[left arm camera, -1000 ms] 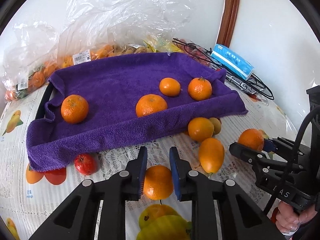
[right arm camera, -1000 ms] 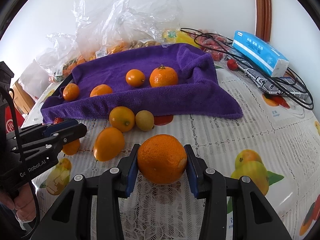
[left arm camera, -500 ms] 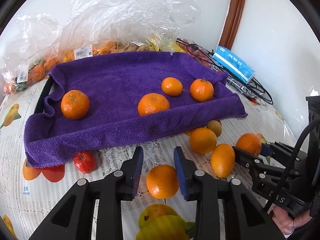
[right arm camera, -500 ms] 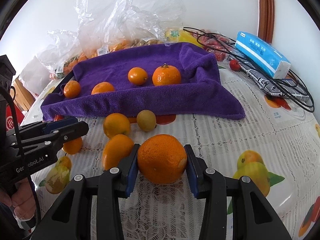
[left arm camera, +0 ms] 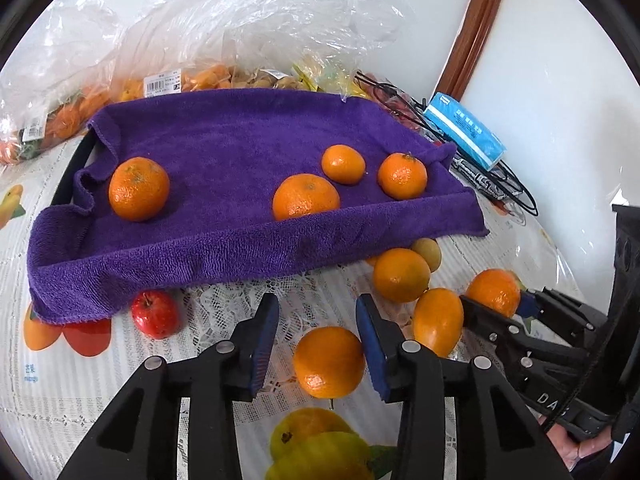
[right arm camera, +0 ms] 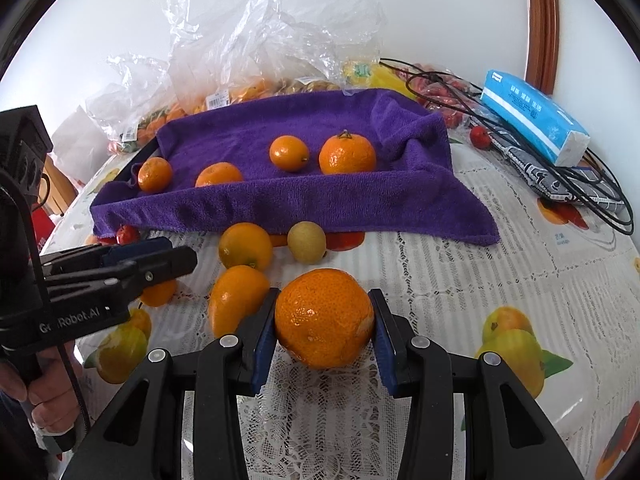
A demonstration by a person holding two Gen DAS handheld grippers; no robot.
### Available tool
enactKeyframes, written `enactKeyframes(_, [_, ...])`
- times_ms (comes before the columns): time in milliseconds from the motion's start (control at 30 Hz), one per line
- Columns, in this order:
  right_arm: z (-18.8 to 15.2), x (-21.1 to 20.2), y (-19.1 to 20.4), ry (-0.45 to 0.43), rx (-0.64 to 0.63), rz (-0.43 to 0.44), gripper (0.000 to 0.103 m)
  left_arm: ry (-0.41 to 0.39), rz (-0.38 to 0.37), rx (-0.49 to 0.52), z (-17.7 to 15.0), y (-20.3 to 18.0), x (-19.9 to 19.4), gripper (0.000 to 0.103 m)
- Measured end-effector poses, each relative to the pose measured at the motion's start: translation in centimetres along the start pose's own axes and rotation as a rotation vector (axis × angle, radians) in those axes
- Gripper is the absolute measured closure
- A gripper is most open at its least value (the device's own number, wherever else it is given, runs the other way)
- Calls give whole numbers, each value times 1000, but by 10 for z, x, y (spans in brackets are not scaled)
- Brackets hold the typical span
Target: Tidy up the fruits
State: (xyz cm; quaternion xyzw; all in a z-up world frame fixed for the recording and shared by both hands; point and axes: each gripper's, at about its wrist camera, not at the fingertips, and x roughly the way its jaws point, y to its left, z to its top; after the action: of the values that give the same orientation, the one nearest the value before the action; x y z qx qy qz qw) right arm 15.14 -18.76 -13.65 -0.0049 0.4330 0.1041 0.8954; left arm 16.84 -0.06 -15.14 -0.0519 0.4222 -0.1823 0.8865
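Oranges look firm, light and apt to roll: the right hand-held gripper (right arm camera: 323, 326) clamps one orange (right arm camera: 323, 317) across its middle just before the purple towel (right arm camera: 280, 196); the left hand-held gripper (left arm camera: 316, 334), jaws just opening, stands apart around another orange (left arm camera: 329, 361) on the tabletop (left arm camera: 52, 396)

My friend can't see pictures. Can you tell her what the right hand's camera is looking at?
The right gripper is squeezing a big bumpy round orange between its blue pads above a white lace tablecloth. Behind it, four smaller oranges sit on a fluffy purple towel, and more loose fruit lies on the cloth near the left gripper.
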Motion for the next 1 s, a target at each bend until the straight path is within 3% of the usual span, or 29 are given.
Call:
enactKeyframes(133, [0,-4,-2,-14,-10,-25,60,14,-8,14,-4,-2,-1,66])
enactKeyframes(333, [-2,-10,-7,-31,-16,-27,60,11,38,65,-12,-14,-5,64])
enactKeyframes(367, [-2,-11,-8,-33,-16,-28,60,10,51,67,-12,-14,-6,68])
enactKeyframes(400, [-3,-12,-8,-34,-16,-29,60,10,64,63,-13,-14,-6,73])
enactKeyframes(1000, [20,-51,1,-117,-48,-53,60,-29,88,-30,-10,-2,-30,73])
